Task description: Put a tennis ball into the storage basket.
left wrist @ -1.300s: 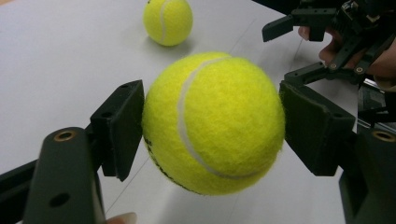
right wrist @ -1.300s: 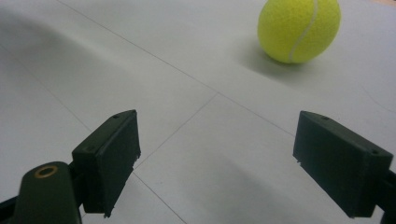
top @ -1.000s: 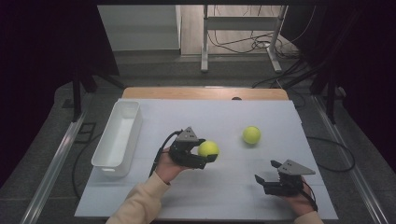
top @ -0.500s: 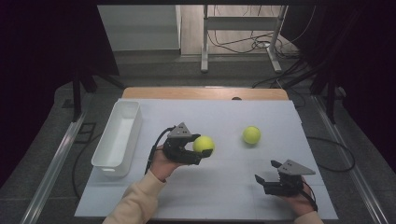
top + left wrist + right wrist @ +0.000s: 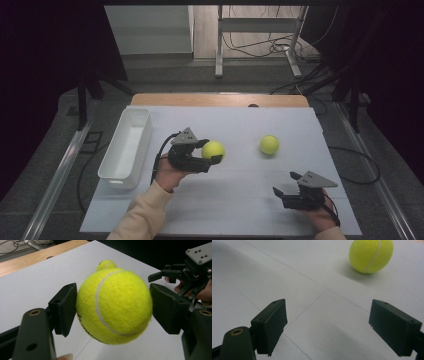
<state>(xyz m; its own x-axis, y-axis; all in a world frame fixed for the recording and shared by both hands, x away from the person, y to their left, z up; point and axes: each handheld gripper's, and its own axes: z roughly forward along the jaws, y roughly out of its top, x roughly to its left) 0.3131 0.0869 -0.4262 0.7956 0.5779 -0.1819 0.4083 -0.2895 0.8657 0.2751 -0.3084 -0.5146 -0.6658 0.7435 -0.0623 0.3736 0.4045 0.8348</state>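
- High view: your left hand-held gripper (image 5: 212,151) pinches a ball (image 5: 213,149) between its jaws, held above the white tabletop (image 5: 240,210), a little right of the bin (image 5: 126,149).
- Left gripper view: both pads press the ball's (image 5: 114,306) sides near its middle, so the grip looks square and firm.
- The bin is empty as far as the high view shows, so judging by that, nothing has been delivered yet.
- If the balls belong in the bin, you are roughly at the first carry: one ball picked up, not yet over the bin's rim.
- Left to do, on that reading: bring the held ball across to the bin, release it, then handle the second ball (image 5: 269,144).
- The second ball rests on the tabletop, well apart from the held one and toward the right side.
- Your right hand-held gripper (image 5: 286,186) rests low near the front right of the tabletop with its jaws spread and nothing between them.
- Right gripper view: the second ball (image 5: 371,255) lies ahead and off to the right of the open jaws, apart from both pads.
- To take it, you would likely need to reach forward and swing slightly toward it.
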